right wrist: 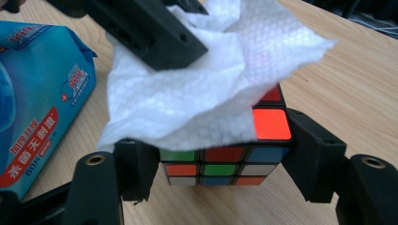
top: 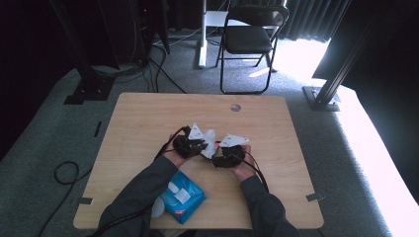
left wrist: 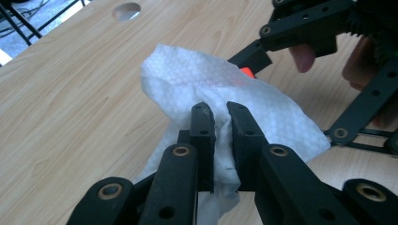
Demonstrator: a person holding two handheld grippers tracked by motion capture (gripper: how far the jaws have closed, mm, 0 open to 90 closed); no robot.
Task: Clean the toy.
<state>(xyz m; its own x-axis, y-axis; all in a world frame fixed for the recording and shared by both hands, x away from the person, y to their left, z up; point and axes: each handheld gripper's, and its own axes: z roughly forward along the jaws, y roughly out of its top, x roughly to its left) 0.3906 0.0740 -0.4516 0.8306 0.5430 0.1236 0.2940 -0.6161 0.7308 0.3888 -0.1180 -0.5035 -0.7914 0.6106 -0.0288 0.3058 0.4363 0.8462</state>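
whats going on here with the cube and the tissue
A person at a wooden table works with tongs in each hand. The right tongs clamp a colour puzzle cube by its sides. The left tongs are shut on a white wet wipe laid over the cube's top, as if wiping it. A blue pack of wipes lies near the table's front edge.

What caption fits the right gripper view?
Right gripper clamps a scrambled colourful puzzle cube while a white paper wipe drapes over its top.
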